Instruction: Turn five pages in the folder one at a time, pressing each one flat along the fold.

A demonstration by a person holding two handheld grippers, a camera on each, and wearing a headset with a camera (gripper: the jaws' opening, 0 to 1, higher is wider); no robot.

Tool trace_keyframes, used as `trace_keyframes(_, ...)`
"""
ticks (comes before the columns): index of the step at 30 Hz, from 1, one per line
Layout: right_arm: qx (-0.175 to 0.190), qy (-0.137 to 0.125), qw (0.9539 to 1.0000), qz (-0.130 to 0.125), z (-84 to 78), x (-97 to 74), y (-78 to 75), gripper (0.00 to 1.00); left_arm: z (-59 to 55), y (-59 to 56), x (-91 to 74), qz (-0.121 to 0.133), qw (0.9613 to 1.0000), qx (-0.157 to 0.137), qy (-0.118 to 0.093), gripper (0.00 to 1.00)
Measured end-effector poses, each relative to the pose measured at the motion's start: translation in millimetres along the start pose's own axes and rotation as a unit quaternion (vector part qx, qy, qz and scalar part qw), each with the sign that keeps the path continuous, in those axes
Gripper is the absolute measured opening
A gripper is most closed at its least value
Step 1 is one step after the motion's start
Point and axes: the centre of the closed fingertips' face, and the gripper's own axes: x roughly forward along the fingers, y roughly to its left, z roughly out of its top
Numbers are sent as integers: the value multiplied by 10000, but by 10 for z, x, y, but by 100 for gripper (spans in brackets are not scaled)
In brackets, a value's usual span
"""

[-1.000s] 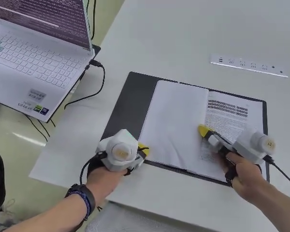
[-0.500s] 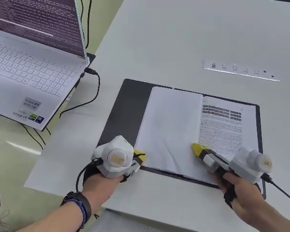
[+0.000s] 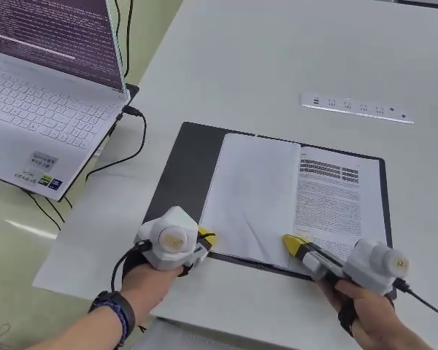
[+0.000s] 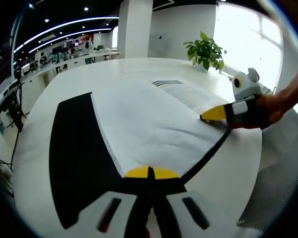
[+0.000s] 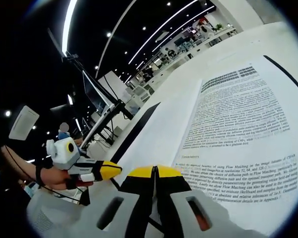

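Folder, black, flat, open on white counter | white paper pages likely thin, limp, crease-prone: lift by a free outer corner | left tongs together at near edge | right tongs together by the fold

The left hand-held gripper sits lower left of the frame, jaws closed. The right hand-held gripper sits lower right, jaws together, pointing left.

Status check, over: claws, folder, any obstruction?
Left claw shut at blank page's lower corner. Right claw shut, tip by the fold. Folder open flat. Laptop well aside.
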Motion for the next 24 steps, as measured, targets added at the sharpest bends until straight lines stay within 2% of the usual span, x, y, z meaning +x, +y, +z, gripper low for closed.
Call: trace_keyframes(24,-59,407,9988,276,-269,-199,180,0,5,-3,-32,29,10000,-56,-49,0)
